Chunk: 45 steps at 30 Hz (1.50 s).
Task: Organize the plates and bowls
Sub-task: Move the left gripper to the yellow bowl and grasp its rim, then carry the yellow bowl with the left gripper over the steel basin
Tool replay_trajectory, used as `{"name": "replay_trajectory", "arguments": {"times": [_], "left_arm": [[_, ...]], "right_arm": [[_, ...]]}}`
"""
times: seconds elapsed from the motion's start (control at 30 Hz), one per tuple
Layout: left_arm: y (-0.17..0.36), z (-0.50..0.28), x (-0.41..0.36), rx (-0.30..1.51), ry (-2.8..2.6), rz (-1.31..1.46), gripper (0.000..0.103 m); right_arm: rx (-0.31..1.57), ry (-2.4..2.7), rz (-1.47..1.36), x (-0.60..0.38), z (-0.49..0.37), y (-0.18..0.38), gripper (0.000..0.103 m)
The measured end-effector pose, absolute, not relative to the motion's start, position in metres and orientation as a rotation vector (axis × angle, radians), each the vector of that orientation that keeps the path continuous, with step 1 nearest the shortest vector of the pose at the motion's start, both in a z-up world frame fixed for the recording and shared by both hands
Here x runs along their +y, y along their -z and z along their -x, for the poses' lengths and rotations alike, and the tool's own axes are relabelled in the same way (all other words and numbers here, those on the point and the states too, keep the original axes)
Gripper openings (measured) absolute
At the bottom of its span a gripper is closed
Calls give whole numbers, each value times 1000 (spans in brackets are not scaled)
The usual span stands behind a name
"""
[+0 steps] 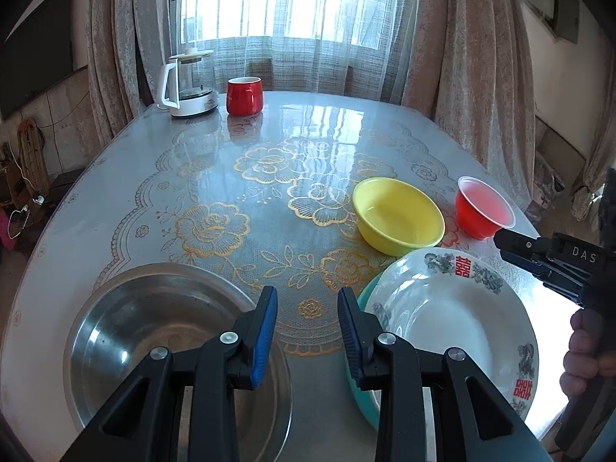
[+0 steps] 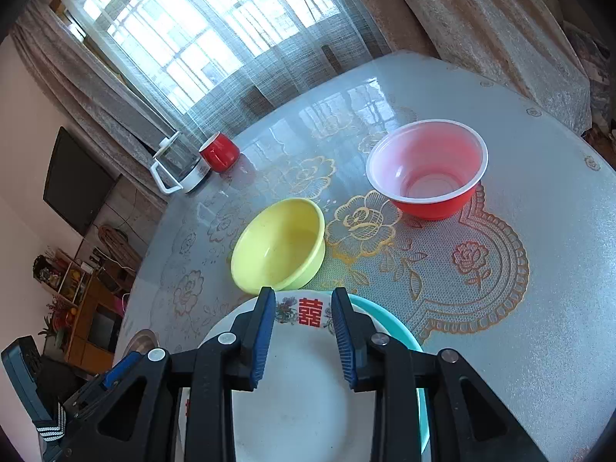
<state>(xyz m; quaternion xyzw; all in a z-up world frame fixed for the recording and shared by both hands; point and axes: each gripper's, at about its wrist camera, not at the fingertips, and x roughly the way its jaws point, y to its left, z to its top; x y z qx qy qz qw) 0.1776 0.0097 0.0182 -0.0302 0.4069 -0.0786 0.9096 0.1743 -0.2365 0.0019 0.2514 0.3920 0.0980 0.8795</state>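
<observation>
A white plate with red characters lies on a teal plate at the near right of the table. Left of the stack lies a shallow steel dish. A yellow bowl and a red plastic bowl stand beyond the stack. My left gripper hangs open over the bare cloth between the dish and the plates. My right gripper hovers open above the far rim of the white plate, holding nothing. The teal plate, yellow bowl and red bowl also show there.
A glass kettle and a red mug stand at the table's far left, near the curtains. The flowered tablecloth covers the rounded table. A hand holds the right gripper. A TV and shelf are beyond the table.
</observation>
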Motion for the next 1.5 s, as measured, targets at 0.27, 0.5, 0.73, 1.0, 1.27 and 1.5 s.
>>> {"name": "replay_trajectory", "arguments": {"times": [0.27,0.5,0.73,1.0,1.27,1.5], "left_arm": [[-18,-228,-14,890,219,136,31],[-13,-270,-24,936,253,236,29],[2,-294,-39,990,229,233,27],[17,-306,-46,1028,237,253,11],[2,-302,-43,967,250,245,10],[-28,-280,-33,879,234,204,10]], "right_arm": [[878,-200,-567,-235,-215,6,28],[915,-183,-596,-232,-244,17,26],[945,-174,-575,-229,-256,28,21],[968,-187,-540,-222,-261,36,12],[946,-193,-529,-221,-262,27,12],[894,-234,-498,-211,-252,1,12]]}}
